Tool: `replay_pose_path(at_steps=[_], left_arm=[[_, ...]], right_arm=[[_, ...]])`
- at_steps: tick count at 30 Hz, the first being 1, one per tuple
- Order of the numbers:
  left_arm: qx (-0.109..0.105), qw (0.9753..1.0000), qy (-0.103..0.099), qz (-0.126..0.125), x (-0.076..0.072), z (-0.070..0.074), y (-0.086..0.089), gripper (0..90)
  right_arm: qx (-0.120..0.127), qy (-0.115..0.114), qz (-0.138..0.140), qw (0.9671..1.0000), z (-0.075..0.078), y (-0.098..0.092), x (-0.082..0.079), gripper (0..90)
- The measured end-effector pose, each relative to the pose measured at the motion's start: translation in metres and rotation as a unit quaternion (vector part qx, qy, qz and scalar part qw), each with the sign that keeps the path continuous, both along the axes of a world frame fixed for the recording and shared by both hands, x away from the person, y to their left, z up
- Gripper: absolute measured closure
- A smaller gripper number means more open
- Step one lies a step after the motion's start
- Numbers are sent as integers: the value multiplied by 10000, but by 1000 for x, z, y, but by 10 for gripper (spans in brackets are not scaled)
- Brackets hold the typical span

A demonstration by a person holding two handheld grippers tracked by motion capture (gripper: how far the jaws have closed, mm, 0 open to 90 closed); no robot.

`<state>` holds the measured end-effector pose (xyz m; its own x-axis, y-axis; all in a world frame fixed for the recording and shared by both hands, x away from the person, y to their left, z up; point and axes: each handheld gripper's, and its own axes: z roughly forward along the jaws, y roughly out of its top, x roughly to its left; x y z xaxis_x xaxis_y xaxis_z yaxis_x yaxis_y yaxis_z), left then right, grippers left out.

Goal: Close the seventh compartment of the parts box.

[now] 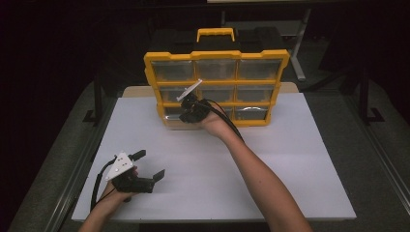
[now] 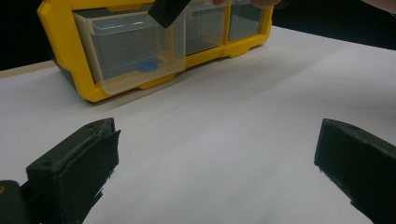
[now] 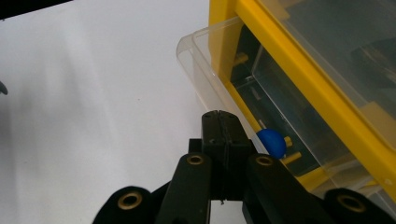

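A yellow organiser cabinet [image 1: 217,54] with clear drawers stands upright at the far side of the white table [image 1: 290,159]. Its bottom-left drawer [image 2: 126,46] is pulled partly out, and a small blue object [image 2: 147,65] lies on the drawer's floor. My right gripper [image 1: 187,115] is shut, with its tips [image 3: 219,116] at the drawer's front rim [image 3: 201,65], close to the blue object [image 3: 272,142]. Whether the rim is pinched between the jaws I cannot tell. My left gripper [image 1: 152,163] is held open and empty over the table's near left part, facing the cabinet [image 2: 60,42].
The cabinet has a yellow carrying handle [image 1: 215,33] on top and dark cases behind it. The table's left edge lies close to my left hand. Dark floor and metal frame legs [image 1: 96,96] surround the table. Bare white surface lies between my two grippers.
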<state>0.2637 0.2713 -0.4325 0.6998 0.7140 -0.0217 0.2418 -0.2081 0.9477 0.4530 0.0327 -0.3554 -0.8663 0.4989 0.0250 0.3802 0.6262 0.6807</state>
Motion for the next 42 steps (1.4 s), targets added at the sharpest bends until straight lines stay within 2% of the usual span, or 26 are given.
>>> replay_pose_path(at_steps=[12, 21, 42], left_arm=[[49, 10000, 1, -9, 0, 0, 1, 0], [-12, 10000, 15, 21, 0, 0, 1, 0], [-8, 10000, 25, 23, 0, 0, 1, 0]], right_arm=[[51, -44, -53, 10000, -1, 1, 5, 893], [55, -99, -142, 9998, -2, 2, 10, 893], [46, -196, -351, 9992, -4, 3, 18, 894]])
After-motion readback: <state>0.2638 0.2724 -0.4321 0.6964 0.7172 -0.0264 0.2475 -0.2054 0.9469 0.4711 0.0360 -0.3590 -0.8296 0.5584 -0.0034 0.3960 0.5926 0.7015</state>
